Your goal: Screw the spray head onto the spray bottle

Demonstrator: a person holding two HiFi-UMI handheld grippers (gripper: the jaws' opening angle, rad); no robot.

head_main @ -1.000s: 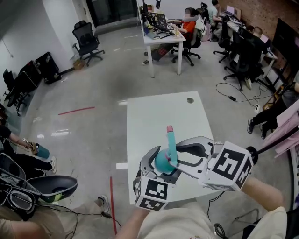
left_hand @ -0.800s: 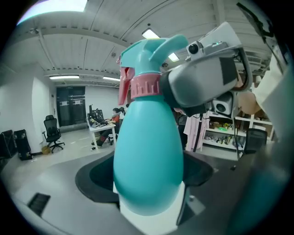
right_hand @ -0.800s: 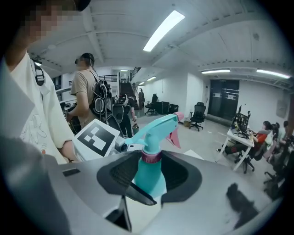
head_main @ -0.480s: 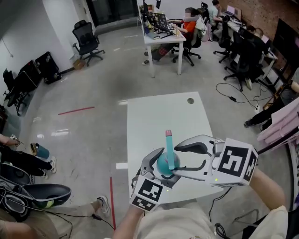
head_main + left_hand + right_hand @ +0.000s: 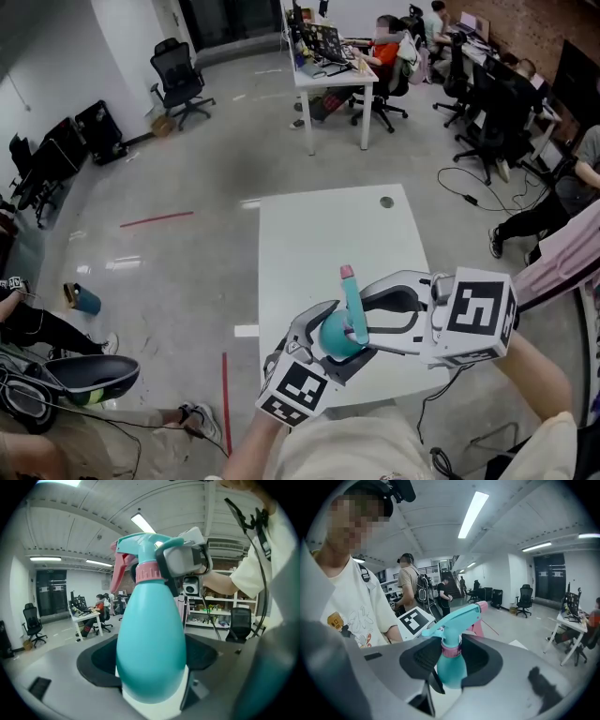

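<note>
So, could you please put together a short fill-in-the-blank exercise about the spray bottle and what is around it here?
1. The claw clamped on the wide teal body of the spray bottle is the person's ____ one.
2. The collar between the spray head and the bottle is coloured ____.
3. In the head view, the white piece of furniture below the bottle is a ____.

Missing words: left; pink; table

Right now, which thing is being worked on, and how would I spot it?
Find the white table on the grey floor. Above its near end, the left tool grips a teal spray bottle. Only it has a pink collar and pink nozzle.
</note>
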